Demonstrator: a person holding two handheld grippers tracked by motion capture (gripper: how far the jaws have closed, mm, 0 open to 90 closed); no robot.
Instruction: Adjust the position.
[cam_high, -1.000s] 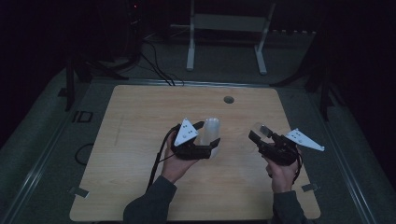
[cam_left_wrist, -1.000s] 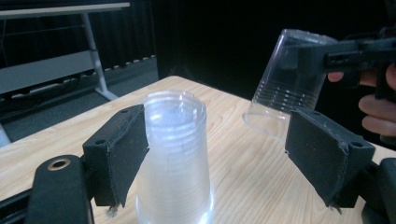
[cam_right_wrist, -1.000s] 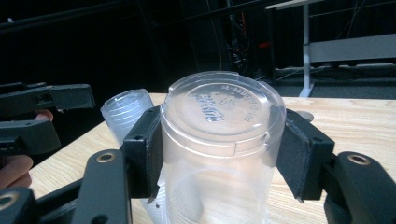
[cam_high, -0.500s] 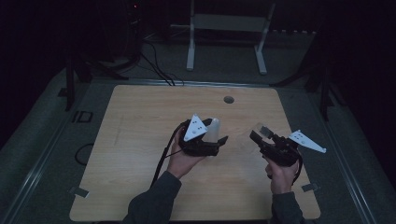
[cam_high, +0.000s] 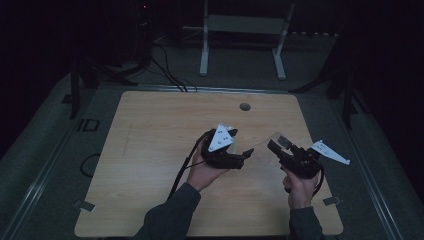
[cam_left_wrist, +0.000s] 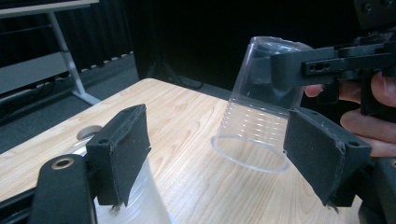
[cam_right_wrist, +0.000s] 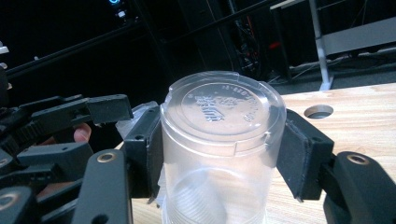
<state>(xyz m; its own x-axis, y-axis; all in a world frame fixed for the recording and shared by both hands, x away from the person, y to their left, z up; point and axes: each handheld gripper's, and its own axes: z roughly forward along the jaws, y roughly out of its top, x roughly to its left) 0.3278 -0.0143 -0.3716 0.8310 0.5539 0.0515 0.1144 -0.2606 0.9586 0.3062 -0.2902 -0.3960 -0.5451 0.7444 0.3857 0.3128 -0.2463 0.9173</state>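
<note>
My right gripper (cam_right_wrist: 219, 130) is shut on a clear plastic cup (cam_right_wrist: 222, 112), held upside down with its embossed base toward the camera. In the high view that gripper (cam_high: 274, 146) hangs over the right part of the wooden table (cam_high: 150, 150) with the cup (cam_high: 281, 140) at its tip. My left gripper (cam_left_wrist: 217, 121) stands open, its jaws wide apart and aimed at the held cup (cam_left_wrist: 254, 116). A second, cloudy cup (cam_left_wrist: 140, 205) lies low against its left jaw, not clamped. From above, the left gripper (cam_high: 246, 155) points right, a short way from the right one.
A round cable hole (cam_high: 244, 106) sits near the table's far edge. Beyond the table, a white frame stand (cam_high: 240, 25) and dark cables (cam_high: 165, 70) rest on the grey floor. Both forearms enter from the bottom edge.
The left gripper has swung to the right and turned its jaws toward the right gripper's cup. The right gripper has barely moved.
</note>
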